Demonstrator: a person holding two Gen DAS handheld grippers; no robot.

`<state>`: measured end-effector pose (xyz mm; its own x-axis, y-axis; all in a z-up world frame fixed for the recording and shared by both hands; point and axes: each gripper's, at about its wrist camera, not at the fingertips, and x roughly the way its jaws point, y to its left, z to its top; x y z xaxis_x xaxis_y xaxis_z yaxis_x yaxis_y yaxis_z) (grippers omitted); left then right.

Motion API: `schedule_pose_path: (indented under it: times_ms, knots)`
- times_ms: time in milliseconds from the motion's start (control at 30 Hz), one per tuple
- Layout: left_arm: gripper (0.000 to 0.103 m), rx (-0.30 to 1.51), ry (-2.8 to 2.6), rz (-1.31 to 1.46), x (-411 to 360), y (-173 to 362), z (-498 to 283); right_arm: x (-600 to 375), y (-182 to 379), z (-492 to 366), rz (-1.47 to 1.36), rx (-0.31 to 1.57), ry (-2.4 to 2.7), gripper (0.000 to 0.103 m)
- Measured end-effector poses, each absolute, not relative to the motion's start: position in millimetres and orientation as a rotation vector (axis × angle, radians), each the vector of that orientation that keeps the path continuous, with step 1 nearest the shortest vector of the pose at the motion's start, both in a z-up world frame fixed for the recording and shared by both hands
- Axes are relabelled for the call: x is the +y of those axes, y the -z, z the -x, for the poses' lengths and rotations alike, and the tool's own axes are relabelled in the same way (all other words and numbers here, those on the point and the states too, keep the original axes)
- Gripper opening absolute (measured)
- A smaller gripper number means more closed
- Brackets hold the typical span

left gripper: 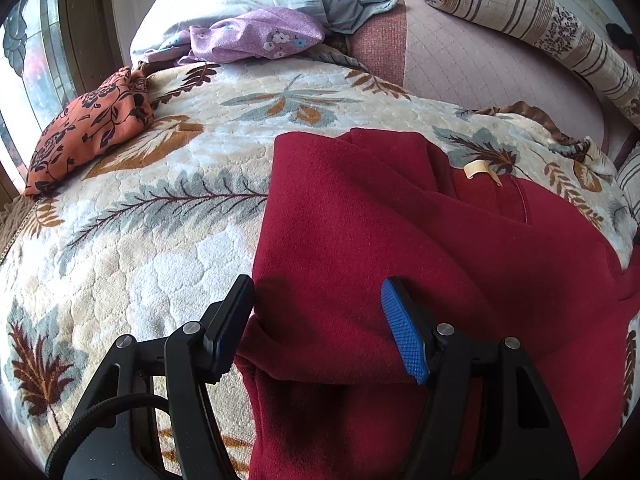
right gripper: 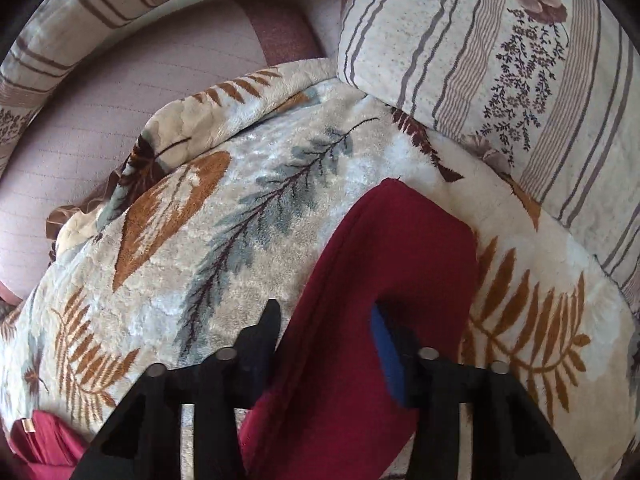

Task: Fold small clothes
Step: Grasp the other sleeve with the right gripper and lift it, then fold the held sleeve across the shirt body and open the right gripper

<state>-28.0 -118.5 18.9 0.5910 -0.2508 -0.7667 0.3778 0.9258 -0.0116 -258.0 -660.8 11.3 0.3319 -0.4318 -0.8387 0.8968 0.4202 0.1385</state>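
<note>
Red garment (left gripper: pixel 360 220) on leaf-patterned blanket (left gripper: pixel 160 200), folded edge between parted jaws of left gripper (left gripper: pixel 320 328), sleeve between parted jaws of right gripper (right gripper: pixel 326 344).

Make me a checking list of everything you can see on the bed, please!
Surface: cream plush blanket with brown and grey leaves, spread over a pink quilted mattress cover.
Job's things: dark red knitted garment, partly folded, cream neck label showing.
Clutter: orange cloth with black flowers; lilac flowered cloth; pale blue crumpled cloth.
Grippers: left gripper open, fingers astride the garment's edge; right gripper open, a fold of the garment running between its fingers.
Cables: black cord looping under the left gripper.
Surroundings: striped flowered pillow; patterned glass window.
</note>
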Motion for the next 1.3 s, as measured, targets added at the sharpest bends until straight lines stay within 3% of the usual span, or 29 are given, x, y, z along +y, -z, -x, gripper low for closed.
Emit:
schedule_pose_path:
  times_ms: [67, 433, 733, 967, 1167, 1300]
  knots:
    - [0.066, 0.862, 0.370, -0.157, -118, -20, 28, -660, -13, 265, -0.676, 0.801, 0.934, 0.009]
    - [0.066, 0.812, 0.380, -0.052, -98, -45, 29, -587, -119, 322, -0.587, 0.514, 0.632, 0.007]
    - [0.066, 0.779, 0.374, 0.054, -73, -62, 25, -446, -181, 255, -0.367, 0.506, 0.222, 0.007]
    - [0.066, 0.774, 0.394, 0.127, -58, -68, 18, -326, -136, 159, -0.277, 0.651, -0.095, 0.007]
    - [0.066, 0.798, 0.430, 0.229, -48, -65, 8, -250, -54, 100, -0.274, 0.821, -0.225, 0.007]
    - [0.066, 0.827, 0.440, 0.234, -52, -61, 6, -239, -12, 94, -0.302, 0.935, -0.232, 0.018]
